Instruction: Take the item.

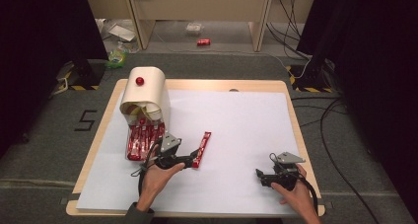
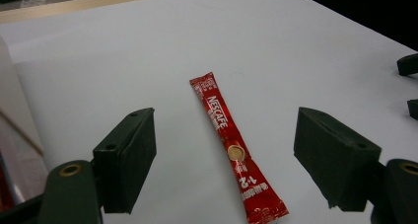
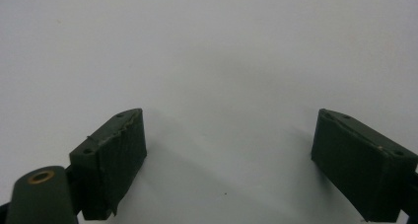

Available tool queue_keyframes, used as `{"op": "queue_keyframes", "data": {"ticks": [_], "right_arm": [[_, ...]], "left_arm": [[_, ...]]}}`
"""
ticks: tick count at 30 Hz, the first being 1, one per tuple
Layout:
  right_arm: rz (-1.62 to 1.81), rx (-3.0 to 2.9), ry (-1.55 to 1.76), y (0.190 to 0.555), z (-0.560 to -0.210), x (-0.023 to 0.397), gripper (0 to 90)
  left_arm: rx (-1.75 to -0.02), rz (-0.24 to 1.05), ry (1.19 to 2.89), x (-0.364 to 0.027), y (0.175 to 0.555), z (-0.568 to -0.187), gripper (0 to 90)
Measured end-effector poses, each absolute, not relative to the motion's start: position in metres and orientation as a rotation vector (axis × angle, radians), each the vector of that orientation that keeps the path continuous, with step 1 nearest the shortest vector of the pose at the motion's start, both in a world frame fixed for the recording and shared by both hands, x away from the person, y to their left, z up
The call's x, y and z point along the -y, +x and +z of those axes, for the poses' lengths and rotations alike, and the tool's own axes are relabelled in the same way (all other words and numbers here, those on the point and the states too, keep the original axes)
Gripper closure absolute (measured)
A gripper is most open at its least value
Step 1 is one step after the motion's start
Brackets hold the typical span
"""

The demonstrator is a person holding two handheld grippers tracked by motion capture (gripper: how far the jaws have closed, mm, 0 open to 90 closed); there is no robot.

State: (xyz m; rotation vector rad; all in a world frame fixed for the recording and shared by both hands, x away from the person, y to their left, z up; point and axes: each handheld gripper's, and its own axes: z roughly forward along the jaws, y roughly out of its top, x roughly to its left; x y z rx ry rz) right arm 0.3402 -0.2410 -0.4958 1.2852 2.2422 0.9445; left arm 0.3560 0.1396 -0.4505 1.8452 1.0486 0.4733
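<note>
Light wood tabletop (image 1: 197,84) with a big white sheet (image 1: 236,130) covering most of it. On the sheet: a cream dispenser box (image 1: 148,93) at the far left with red sachets (image 1: 143,140) spilling out its front, plus one red Nescafe stick (image 1: 201,149) lying flat just beside them.

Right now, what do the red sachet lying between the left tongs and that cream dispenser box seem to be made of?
The red sachet looks like thin glossy foil-plastic film: it has a soft sheen, printed lettering and crimped ends. The cream dispenser box looks like matte painted wood or stiff card, I can't tell which; it has a smooth curved top and a shiny red knob, probably plastic.
</note>
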Motion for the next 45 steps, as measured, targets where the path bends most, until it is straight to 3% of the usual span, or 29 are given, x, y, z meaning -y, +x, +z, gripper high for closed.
{"op": "queue_keyframes", "data": {"ticks": [45], "right_arm": [[0.944,-2.242,1.285,0.340,-0.496,0.241,13.8]], "left_arm": [[-1.056,0.549,1.818,-0.170,0.326,-0.433,23.2]]}}
